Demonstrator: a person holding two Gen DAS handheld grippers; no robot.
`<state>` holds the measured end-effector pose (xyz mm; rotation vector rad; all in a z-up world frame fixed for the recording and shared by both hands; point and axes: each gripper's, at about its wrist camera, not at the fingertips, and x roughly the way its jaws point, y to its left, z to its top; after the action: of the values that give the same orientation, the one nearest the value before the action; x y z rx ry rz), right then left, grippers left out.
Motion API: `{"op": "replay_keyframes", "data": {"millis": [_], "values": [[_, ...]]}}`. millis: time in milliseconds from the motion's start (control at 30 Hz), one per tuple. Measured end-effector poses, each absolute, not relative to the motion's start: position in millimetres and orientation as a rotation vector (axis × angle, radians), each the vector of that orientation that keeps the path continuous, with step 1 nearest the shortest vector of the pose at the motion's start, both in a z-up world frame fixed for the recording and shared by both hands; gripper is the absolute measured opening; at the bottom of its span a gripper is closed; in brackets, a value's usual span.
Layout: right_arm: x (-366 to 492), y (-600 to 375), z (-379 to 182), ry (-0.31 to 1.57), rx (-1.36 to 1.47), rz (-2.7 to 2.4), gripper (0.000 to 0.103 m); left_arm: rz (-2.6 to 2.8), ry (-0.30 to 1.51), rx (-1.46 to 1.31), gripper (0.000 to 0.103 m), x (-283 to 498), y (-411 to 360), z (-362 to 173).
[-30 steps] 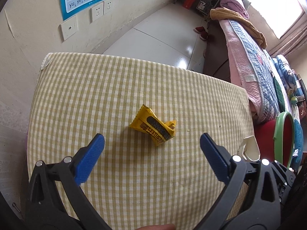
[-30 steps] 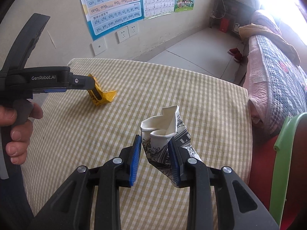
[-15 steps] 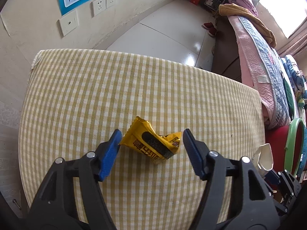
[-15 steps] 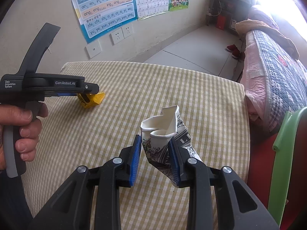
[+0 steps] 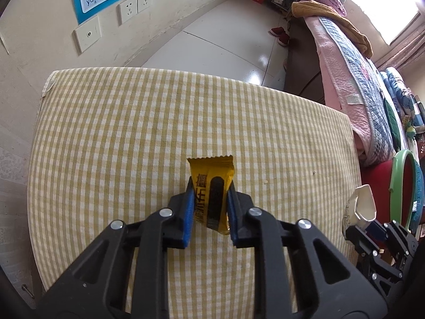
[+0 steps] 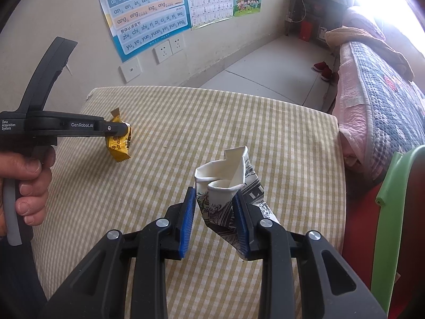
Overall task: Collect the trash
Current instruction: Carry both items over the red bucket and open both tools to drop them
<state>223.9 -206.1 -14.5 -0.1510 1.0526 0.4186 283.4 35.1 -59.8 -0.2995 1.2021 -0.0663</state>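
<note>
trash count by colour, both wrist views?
Yellow: 1, the snack wrapper pinched in the left gripper, whose jaws have just been closing.
White printed: 1, the crushed paper cup clamped in the right gripper.
Total: 2, none on the checked tablecloth.

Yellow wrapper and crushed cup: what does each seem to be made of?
Yellow wrapper: apparently glossy plastic or foil film; it shines and has a serrated sealed edge. Crushed cup: likely paper, matte white inside, printed outside, holding sharp creases.
</note>
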Motion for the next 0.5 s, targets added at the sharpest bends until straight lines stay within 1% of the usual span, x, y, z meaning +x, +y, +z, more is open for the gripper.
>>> {"op": "replay_keyframes", "data": {"millis": [500], "values": [[179.6, -200.7, 20.5, 1.026, -0.151, 0.412, 0.028, -0.128, 1.177, -0.262, 0.02, 207.4, 29.7, -25.9]]}}
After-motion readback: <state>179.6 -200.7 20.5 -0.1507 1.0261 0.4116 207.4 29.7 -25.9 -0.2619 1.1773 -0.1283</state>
